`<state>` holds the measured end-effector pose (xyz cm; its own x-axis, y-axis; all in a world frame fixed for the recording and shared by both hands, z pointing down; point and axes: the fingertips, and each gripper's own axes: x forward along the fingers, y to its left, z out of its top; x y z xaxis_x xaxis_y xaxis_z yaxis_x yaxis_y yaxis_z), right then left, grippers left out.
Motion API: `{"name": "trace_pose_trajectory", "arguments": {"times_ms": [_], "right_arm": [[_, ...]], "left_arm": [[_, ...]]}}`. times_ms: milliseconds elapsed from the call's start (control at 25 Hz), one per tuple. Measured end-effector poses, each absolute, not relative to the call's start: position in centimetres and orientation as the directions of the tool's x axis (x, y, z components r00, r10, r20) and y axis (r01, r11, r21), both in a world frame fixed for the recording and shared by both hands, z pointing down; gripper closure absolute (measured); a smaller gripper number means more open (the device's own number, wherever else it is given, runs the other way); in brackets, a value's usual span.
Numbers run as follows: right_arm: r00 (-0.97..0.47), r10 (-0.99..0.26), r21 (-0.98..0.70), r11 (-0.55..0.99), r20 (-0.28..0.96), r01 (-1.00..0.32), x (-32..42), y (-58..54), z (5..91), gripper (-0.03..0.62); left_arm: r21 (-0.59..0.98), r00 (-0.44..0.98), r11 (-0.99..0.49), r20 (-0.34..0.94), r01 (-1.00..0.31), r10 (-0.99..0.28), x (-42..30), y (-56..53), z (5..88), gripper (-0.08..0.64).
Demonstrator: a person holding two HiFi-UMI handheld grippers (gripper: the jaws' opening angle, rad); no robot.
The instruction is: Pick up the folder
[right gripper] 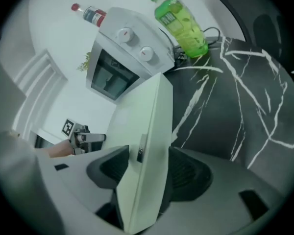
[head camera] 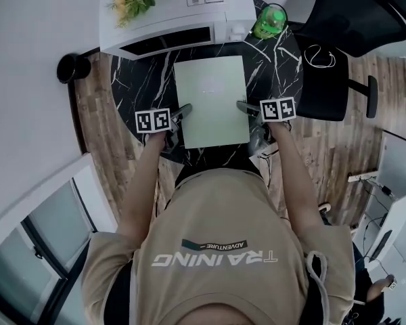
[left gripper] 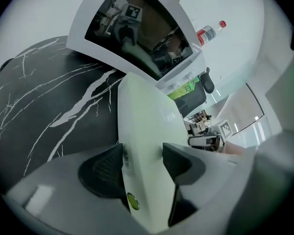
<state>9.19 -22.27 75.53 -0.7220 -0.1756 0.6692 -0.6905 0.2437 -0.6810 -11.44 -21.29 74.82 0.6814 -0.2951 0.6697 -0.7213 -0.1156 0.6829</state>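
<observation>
Folder (head camera: 211, 100) is lying flat on the bench (head camera: 132, 87), not yet lifted. Left claw (head camera: 184, 111) and right claw (head camera: 243, 105) are straddling its opposite side edges. Both are standing open, with an edge sitting between the pads but apparently not being clamped. Approach is looking complete; closing and lifting are remaining.

Round black marble table (head camera: 139, 87) with white veins. Sitting right on it: a pale green folder (head camera: 212, 100) lying flat in the middle, a white microwave (head camera: 176, 15) along the far edge, and a green bottle (head camera: 269, 20) just beside the microwave's right end.
</observation>
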Motion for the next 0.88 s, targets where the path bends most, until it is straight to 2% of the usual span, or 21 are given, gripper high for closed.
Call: {"name": "trace_pose_trajectory", "arguments": {"times_ms": [200,360,440,560,880], "right_arm": [[-0.78,-0.087,-0.747,0.239,0.62,-0.62,8.6,-22.1,76.0,0.37],[-0.795,-0.032,-0.773,0.216,0.605,-0.597,7.8,-22.2,76.9,0.324],[-0.794,-0.01,-0.774,0.216,0.608,-0.595,7.8,-22.2,77.1,0.323],[-0.793,0.014,-0.777,0.213,0.609,-0.593,7.6,-22.3,77.1,0.324],[-0.797,0.034,-0.785,0.205,0.603,-0.585,7.7,-22.2,77.2,0.324]], "left_arm": [[0.72,0.717,-0.104,0.646,-0.686,-0.263,-11.4,-21.3,75.1,0.316],[0.749,0.742,-0.072,0.629,-0.658,-0.234,-11.2,-21.2,75.8,0.301],[0.764,0.754,-0.054,0.62,-0.643,-0.215,-11.1,-21.2,76.2,0.293],[0.794,0.78,-0.021,0.59,-0.607,-0.21,-11.0,-21.3,76.7,0.259],[0.825,0.81,-0.018,0.551,-0.565,-0.2,-10.7,-21.3,76.8,0.259]]}}
